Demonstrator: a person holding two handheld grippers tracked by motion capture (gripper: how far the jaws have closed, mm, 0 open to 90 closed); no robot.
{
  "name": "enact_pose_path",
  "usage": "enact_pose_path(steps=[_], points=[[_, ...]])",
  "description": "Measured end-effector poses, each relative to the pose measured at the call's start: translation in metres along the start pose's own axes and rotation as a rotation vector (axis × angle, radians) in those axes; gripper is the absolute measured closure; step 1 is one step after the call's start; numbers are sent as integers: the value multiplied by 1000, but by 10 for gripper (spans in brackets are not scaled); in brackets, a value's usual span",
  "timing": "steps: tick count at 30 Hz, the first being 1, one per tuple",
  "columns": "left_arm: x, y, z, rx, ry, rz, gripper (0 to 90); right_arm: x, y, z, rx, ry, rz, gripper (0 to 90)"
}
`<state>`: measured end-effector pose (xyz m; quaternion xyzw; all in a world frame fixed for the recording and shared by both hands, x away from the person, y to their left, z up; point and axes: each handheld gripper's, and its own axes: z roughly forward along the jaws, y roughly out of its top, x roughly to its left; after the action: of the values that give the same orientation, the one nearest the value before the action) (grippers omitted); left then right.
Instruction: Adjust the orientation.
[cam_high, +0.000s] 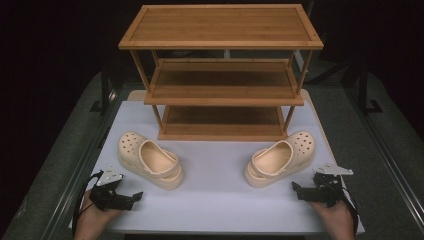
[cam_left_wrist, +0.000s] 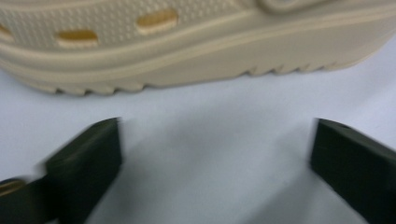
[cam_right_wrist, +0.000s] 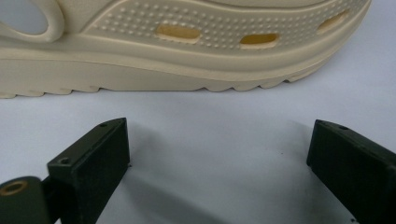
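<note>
Left clog just ahead of left claw, apart

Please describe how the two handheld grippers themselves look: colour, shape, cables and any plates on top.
Both the left gripper and the right gripper are black, each with two blocky flat-faced jaws. A grey three-cornered plate sits on top of each, and a black cable loops from the body. No sleeves are visible.

Open table between clogs
</note>
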<state>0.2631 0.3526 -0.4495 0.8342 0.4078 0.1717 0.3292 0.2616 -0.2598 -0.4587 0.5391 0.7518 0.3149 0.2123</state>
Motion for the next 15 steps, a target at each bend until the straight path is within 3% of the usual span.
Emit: enact_pose_path(steps=[15], points=[[2, -1, 0, -8, 7, -15, 0, 0, 0, 0, 2, 2, 1, 50]])
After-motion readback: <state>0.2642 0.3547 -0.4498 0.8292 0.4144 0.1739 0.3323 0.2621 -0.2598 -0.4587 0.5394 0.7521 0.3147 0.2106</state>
